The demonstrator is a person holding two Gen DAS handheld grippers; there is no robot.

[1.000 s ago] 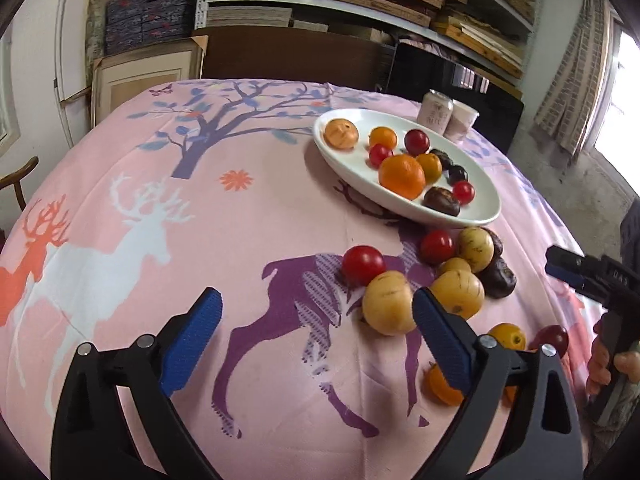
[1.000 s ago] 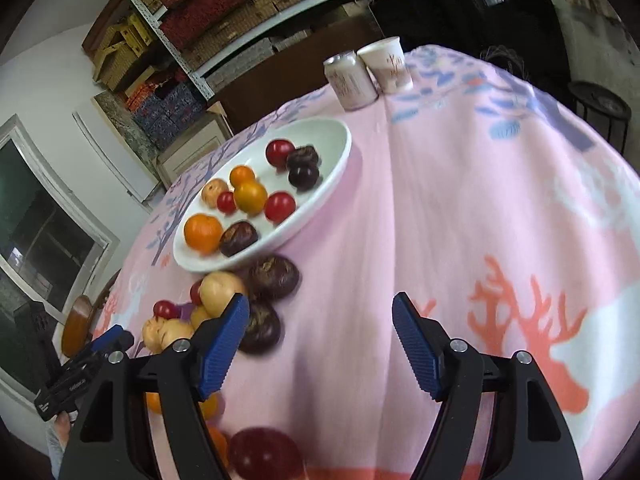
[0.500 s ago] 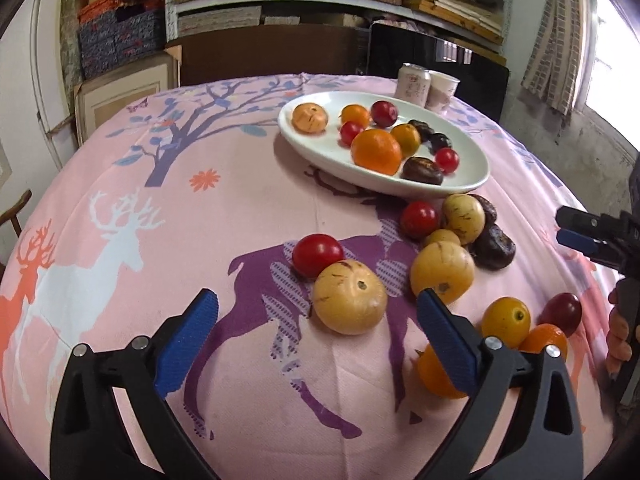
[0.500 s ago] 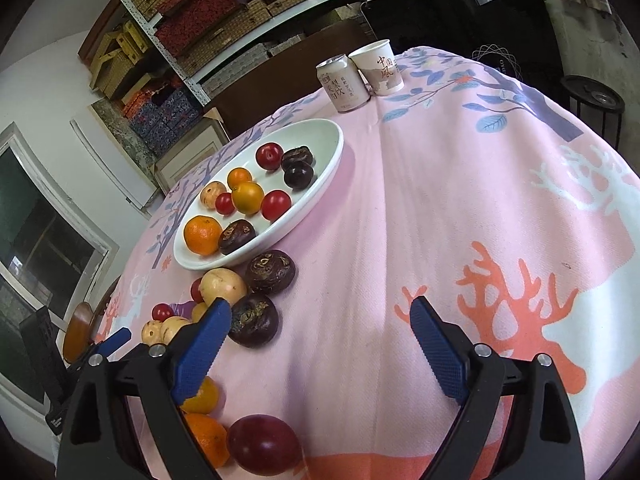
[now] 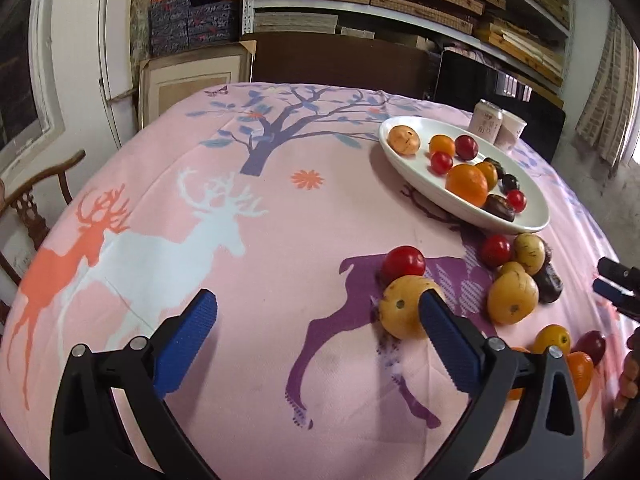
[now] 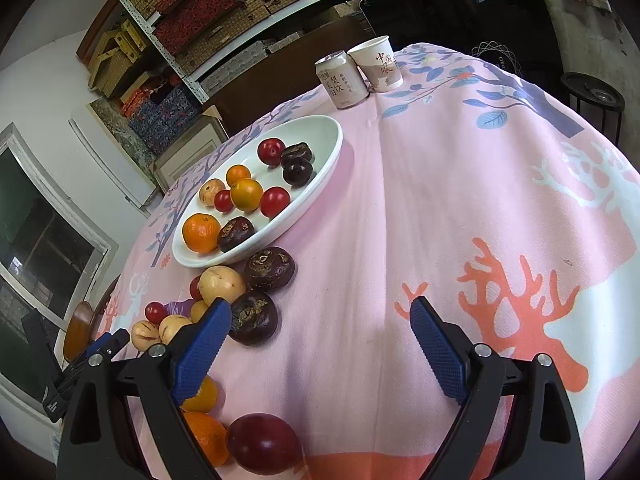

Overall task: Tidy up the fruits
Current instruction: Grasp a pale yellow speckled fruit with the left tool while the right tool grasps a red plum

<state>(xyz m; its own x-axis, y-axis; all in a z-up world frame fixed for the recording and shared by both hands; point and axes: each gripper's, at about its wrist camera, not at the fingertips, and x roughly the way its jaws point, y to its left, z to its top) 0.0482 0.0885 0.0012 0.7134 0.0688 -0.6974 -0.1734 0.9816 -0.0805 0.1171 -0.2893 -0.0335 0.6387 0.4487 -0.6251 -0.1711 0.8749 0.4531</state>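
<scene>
Both grippers open — fruits (image 5: 404, 312) scattered.

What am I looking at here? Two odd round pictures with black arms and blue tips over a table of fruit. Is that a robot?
No robot: a person holds a two-finger gripper in each hand, and each carries a wide-angle camera looking forward along its fingers. One picture is from the left gripper, the other from the right gripper. Both are open and hold nothing. The blue parts are their gripping pads. On the pink deer tablecloth a white oval plate already holds oranges, small red fruits and dark ones. More loose fruit lies beside the plate. At the far edge stand a drink can and a paper cup.
</scene>
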